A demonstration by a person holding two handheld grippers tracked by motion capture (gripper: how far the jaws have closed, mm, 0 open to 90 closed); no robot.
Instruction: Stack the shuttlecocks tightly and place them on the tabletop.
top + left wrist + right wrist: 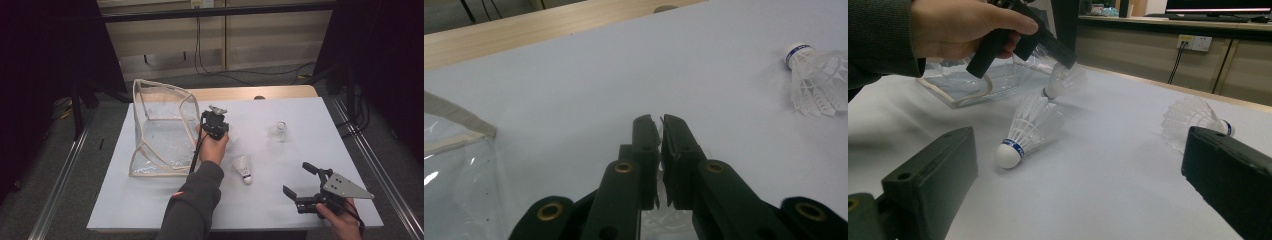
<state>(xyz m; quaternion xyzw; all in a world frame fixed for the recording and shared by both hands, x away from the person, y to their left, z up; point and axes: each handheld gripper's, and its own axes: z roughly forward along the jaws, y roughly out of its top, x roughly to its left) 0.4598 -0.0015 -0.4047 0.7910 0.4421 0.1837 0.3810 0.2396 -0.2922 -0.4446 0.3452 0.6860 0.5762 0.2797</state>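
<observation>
Gripping a shuttlecock [1063,80] by its feathers, the left hand-held gripper [660,122] hovers beside the clear bag [160,125]; next, carry it over the bag's opening. The right hand-held gripper [300,181] stands released.

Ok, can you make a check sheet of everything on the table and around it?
Surface: white table, bare wood strip at the far edge.
Job's things: held shuttlecock; near shuttlecock lying by the left hand; far shuttlecock lying alone; clear bag standing open, looks empty.
Clutter: nothing seen.
Grippers: left gripper shut on the held shuttlecock's feathers, beside the bag; right gripper open, empty, near the table's front edge.
Cables: gripper cable along the left hand; wall cables hanging behind.
Surroundings: floor rails, wall socket.
</observation>
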